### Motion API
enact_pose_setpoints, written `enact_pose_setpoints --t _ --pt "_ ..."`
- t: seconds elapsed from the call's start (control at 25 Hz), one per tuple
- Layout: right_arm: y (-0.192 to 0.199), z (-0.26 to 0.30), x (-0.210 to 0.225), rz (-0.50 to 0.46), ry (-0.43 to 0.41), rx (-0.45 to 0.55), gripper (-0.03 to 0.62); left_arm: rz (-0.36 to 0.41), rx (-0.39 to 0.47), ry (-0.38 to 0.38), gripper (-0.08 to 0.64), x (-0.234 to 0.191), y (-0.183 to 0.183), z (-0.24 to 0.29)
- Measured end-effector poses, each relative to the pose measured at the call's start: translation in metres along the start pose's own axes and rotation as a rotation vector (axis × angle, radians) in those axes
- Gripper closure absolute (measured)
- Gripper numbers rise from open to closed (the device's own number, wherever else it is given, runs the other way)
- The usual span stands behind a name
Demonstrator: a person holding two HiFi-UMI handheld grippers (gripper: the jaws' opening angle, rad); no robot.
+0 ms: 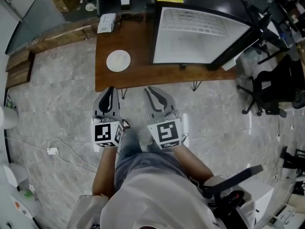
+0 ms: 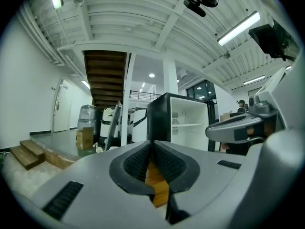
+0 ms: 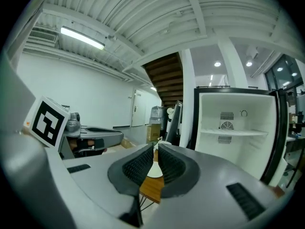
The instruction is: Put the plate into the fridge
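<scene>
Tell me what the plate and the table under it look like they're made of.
Plate: plain white and smooth with a shallow rim; probably glazed ceramic, though melamine would look much the same from here.
Table: warm brown with faint streaking and a soft sheen; likely varnished wood or wood veneer.

The wooden table (image 1: 143,78) bears a white plate (image 1: 118,60), a white box (image 1: 106,23) and the open fridge (image 1: 200,32).

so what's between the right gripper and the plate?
Only bare table. In the head view the right gripper is at the table's near edge and the plate lies further in, with nothing between them.
</scene>
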State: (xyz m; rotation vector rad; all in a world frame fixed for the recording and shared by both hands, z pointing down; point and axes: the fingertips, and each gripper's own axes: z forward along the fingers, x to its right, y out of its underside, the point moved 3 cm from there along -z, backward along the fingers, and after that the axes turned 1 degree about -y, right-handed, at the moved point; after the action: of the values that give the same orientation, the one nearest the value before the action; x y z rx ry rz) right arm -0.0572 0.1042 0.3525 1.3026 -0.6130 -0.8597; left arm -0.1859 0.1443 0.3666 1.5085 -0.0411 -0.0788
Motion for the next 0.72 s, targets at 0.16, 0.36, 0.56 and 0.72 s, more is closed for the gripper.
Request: enact_pose_setpoints --t 0.16,0.36,0.56,0.72 --pt "0.019 0.083 -0.011 -0.008 0.013 -0.056 0.574 0.027 -0.069 0.055 0.539 -0.074 0.036 0.058" --pt "0.055 0.199 -0.02 0.016 0.089 -0.173 0.574 -0.04 -0.285 0.289 0.538 -0.163 0.111 0.147" --pt "0.099 0.291 -0.016 0.074 0.181 -0.325 0.572 -0.031 -0.483 0.453 0.51 -0.229 0.168 0.226" --pt "0.145 0.332 -0.005 0.193 0.225 -0.423 0.546 -0.01 -0.631 0.544 0.378 -0.251 0.202 0.271"
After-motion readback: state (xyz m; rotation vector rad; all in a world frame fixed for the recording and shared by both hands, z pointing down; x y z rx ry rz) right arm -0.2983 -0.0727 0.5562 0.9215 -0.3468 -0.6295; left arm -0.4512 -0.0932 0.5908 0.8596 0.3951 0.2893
